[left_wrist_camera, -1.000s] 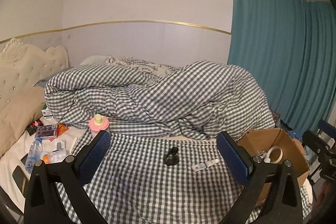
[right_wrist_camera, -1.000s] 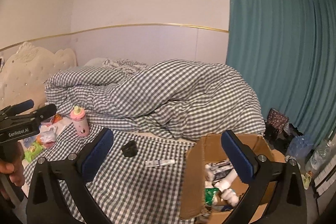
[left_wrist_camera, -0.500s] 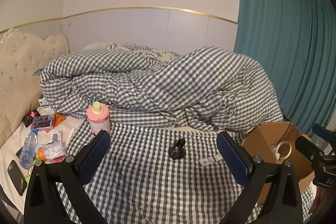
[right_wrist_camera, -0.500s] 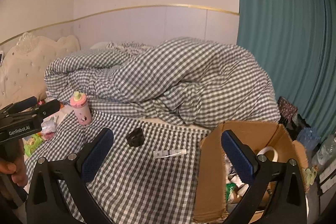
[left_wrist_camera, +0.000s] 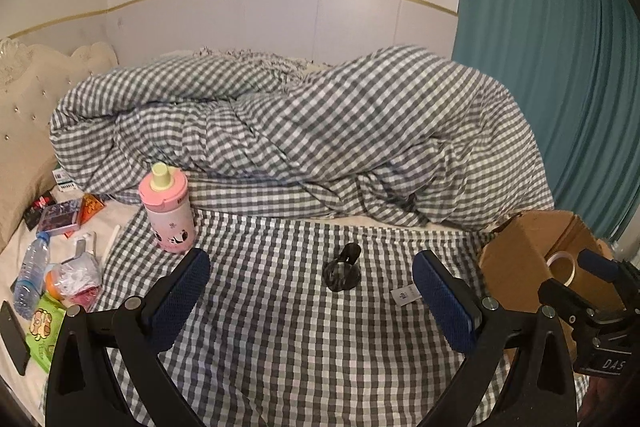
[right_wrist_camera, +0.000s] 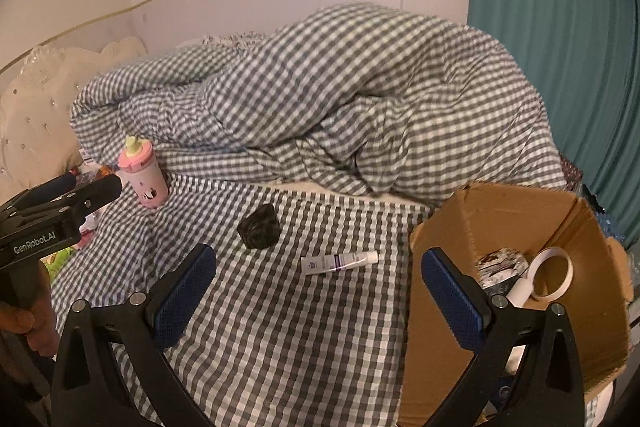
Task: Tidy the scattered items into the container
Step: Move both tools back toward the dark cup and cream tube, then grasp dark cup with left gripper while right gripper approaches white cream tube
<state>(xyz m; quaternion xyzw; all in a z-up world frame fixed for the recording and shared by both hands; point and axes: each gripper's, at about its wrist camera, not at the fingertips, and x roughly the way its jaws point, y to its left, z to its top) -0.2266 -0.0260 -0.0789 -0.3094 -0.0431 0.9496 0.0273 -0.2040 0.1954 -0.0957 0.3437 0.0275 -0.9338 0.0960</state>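
A small black item (left_wrist_camera: 341,269) (right_wrist_camera: 259,227) and a white tube (right_wrist_camera: 339,261) (left_wrist_camera: 406,295) lie on the checked sheet. A pink bottle (left_wrist_camera: 168,209) (right_wrist_camera: 143,177) stands upright at the left. A cardboard box (right_wrist_camera: 516,267) (left_wrist_camera: 532,263) at the right holds a tape roll (right_wrist_camera: 550,273) and other items. My left gripper (left_wrist_camera: 316,307) is open and empty above the sheet, the black item ahead of it. My right gripper (right_wrist_camera: 320,293) is open and empty, the tube between its fingers' line of sight.
A bunched checked duvet (left_wrist_camera: 300,139) fills the back of the bed. Several small items, a water bottle (left_wrist_camera: 30,275) and packets (left_wrist_camera: 60,219) lie at the left by the cream headboard (left_wrist_camera: 24,107). A teal curtain (left_wrist_camera: 560,67) hangs at the right.
Both grippers have moved forward and lower toward the bed; the black item, tube, bottle and box appear larger and nearer. Both stay open and empty.
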